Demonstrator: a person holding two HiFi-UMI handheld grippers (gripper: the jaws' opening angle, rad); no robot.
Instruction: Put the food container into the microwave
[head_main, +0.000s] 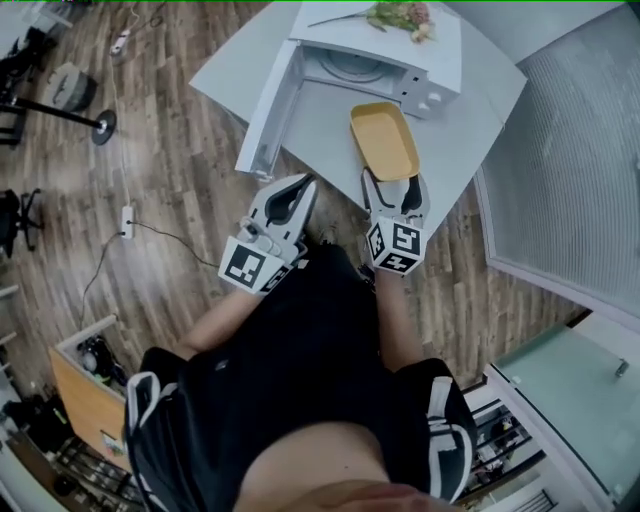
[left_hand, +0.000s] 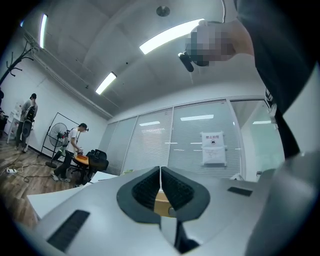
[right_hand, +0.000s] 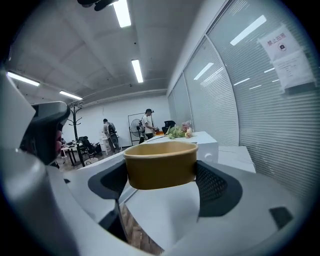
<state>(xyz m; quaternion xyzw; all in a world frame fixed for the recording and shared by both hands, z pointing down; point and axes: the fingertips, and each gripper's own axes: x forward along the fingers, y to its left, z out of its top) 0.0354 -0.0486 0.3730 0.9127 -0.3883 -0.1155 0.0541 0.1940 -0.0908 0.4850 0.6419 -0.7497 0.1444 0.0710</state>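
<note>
- Right hand-held gripper (head_main: 394, 183): jaws pinch the near end of a tan, oblong, open-topped paper food container (head_main: 383, 138). The right gripper view shows its wall (right_hand: 160, 165) seated between both pads.
- Container location: over the white desk (head_main: 480, 115), just in front of the white microwave (head_main: 440, 55). I cannot tell whether its base rests on the desk or hangs clear.
- Key relation: the container's long axis runs straight out from the right hand-held gripper towards the microwave. The open cavity (head_main: 350, 68) lies ahead and slightly left of its far end, with the door (head_main: 268, 112) swung out to the left.
- Judgement: the right hand is the working one, and a forward push angled a little left should suit.
- Left hand-held gripper (head_main: 303, 187): jaws pressed together on nothing, near the lower end of the open door.
- Flowers (head_main: 400, 15) lie on the microwave top.
- Writing: a paper notice (left_hand: 212, 148) hangs on the glass wall, its print too small to read. The marker cubes carry only black-and-white squares, and no brand is visible on the microwave.
</note>
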